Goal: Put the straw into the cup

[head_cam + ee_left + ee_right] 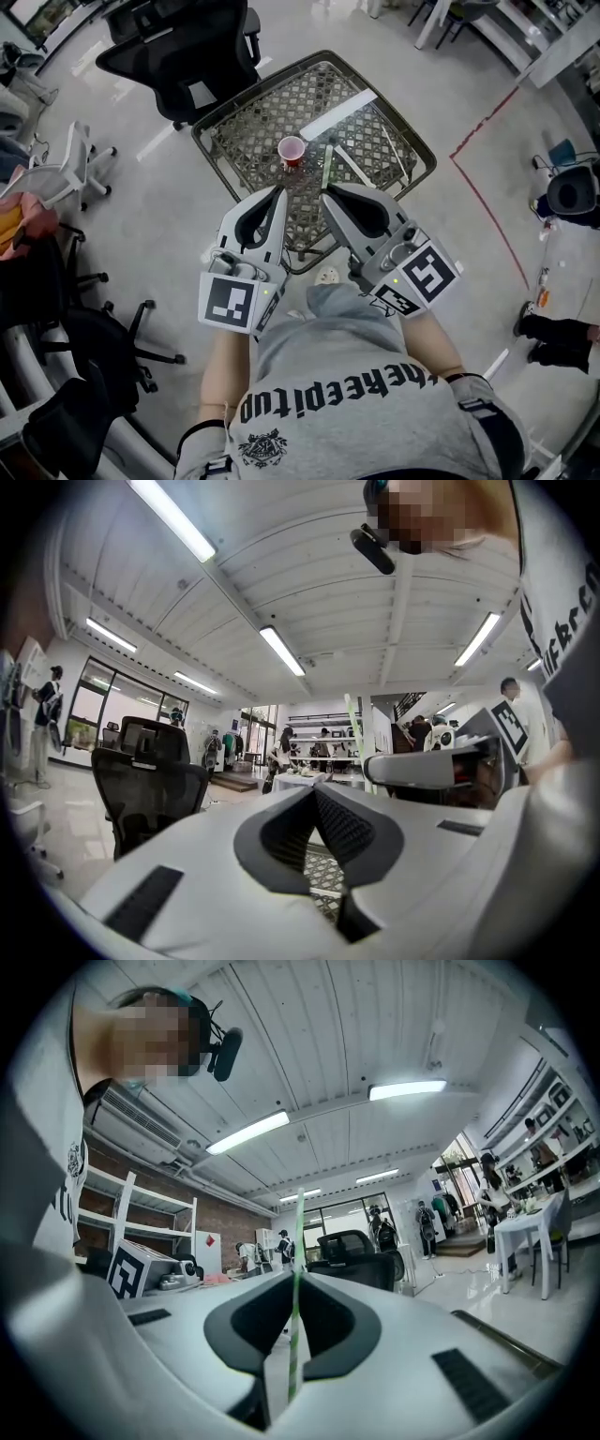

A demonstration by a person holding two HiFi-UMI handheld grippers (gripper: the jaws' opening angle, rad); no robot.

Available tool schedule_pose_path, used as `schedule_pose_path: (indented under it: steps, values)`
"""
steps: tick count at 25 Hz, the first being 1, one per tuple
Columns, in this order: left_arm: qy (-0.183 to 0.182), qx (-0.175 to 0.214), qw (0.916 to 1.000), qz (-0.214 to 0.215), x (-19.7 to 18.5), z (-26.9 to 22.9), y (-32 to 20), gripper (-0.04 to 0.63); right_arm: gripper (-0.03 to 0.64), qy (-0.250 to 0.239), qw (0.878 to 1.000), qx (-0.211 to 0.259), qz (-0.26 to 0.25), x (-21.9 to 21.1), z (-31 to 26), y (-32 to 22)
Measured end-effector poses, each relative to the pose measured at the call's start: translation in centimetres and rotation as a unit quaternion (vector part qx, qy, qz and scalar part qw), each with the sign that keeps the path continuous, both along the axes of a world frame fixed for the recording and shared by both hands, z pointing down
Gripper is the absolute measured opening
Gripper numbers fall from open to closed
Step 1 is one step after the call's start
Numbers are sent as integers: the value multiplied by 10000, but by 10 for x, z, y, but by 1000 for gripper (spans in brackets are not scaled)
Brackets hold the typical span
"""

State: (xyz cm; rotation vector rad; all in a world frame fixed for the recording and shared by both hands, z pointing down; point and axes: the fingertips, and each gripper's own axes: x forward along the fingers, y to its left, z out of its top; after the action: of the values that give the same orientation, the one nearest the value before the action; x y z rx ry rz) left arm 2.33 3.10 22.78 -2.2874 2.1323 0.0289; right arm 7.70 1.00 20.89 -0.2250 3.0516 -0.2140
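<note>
Right gripper (330, 194) pinches the straw (296, 1279) upright above the table (394, 141), poised for the cup (292, 150) just ahead; left gripper (277, 192), pressed together and empty, hangs alongside.

red cup (292, 151), green-and-white striped straw (295, 1294), dark lattice-patterned table (253, 131), black chair (178, 47), pale grey floor (169, 192)

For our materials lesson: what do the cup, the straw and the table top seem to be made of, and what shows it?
Cup: probably plastic; red outside, pale inside, thin rim.
Straw: plastic or paper, hard to tell; thin, stiff, pale with green striping.
Table top: metal; dull dark openwork lattice with the floor showing through.
</note>
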Motion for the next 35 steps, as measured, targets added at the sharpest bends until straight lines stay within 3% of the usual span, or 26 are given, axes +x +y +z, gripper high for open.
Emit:
schedule_pose_path:
  steps: [16, 25, 35]
  values:
    - [-139, -171, 9997, -109, -9, 13, -44, 25, 44, -87, 9996, -220, -143, -9, 16, -43]
    - [-17, -301, 9985, 465, -31, 19, -63, 25, 44, -4, 9988, -316, 383, -35, 18, -56]
    - [94, -563, 9912, 1194, -67, 27, -82, 25, 44, 128, 9925, -455, 1129, -70, 25, -75]
